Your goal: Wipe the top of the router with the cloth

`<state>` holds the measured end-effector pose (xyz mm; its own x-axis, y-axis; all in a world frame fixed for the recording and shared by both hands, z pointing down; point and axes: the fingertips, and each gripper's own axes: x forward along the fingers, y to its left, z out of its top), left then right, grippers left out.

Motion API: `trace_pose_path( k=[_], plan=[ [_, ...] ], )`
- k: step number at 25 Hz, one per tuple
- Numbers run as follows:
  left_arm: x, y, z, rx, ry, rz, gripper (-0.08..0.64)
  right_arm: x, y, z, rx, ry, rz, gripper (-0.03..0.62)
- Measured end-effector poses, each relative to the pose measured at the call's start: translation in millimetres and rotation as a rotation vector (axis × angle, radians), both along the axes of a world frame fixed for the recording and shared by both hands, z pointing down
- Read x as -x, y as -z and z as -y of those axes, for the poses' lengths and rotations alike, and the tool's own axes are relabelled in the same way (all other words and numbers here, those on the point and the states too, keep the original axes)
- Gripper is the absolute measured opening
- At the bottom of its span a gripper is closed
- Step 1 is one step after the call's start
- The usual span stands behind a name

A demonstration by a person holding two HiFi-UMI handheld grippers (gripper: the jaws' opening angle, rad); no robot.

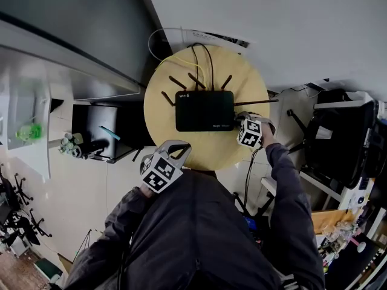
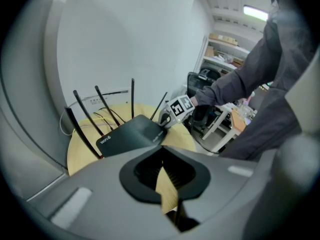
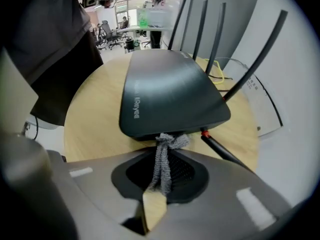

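**Router** [image 1: 204,110]: black, flat, lying near the middle of a round pale-wood worktop [image 1: 158,116]. White lettering on the top at the far-left corner and along the right-hand edge.

**Antennas** [image 1: 179,82]: thin, black, raised along the router's far edge, with one more stretched out low from the far right corner.

**Cables** [image 1: 201,58]: yellow and black, leading off from the router's far edge toward the white wall.

**Cloth** [image 3: 164,156]: grey, knitted in look, bunched into a narrow strip. Pinched at one end between the jaws of the right gripper [image 3: 159,181], with the loose knotted end pressed against the router's right-hand edge. Not spread over the router's top.

**Right gripper**: just beside the router's near right corner, low over the worktop, jaws pointing at the router's right-hand edge. Jaws clamped on the cloth. Marker cube turned upward in the head view.

**Left gripper** [image 1: 173,151]: off the router's near left corner, above the near rim of the worktop, apart from the router. Jaws closed together, nothing held between them.

**Sleeve** [image 1: 285,183]: dark grey, reaching from the near right toward the router, ending at the right gripper.
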<state>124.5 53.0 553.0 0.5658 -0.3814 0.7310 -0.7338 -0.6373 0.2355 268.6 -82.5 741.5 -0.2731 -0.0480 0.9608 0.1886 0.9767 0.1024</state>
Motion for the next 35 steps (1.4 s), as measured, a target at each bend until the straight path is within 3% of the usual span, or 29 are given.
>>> trace_pose_path(
  k=[5,8,11,13,16,19,24,29,35],
  plan=[
    [-3,0,-1,-0.004,-0.023,-0.001,0.0,-7,1,-27,0.009,0.027,0.0,0.044],
    [-5,-1,-3,0.002,-0.03,-0.007,0.0,-10,-2,-30,0.016,-0.029,0.006,0.044],
    [-4,-1,-2,-0.005,-0.033,-0.013,0.0,-13,2,-20,0.026,-0.196,0.028,0.044],
    [-2,1,0,-0.015,-0.034,-0.017,0.0,-11,18,-17,0.068,-0.366,0.102,0.044],
    [0,7,4,-0.037,-0.052,-0.021,0.0,5,67,-23,0.213,-0.649,0.328,0.046],
    [0,9,8,-0.051,-0.063,-0.034,0.0,24,123,-42,0.319,-0.779,0.516,0.048],
    [-2,15,14,-0.08,-0.089,-0.055,0.0,51,184,-79,0.358,-0.823,0.65,0.048],
    [2,18,13,-0.095,-0.114,-0.071,0.0,67,199,-95,0.242,-0.81,0.637,0.044],
    [6,21,12,-0.108,-0.141,-0.078,0.0,82,210,-97,0.2,-0.822,0.659,0.044]
  ],
)
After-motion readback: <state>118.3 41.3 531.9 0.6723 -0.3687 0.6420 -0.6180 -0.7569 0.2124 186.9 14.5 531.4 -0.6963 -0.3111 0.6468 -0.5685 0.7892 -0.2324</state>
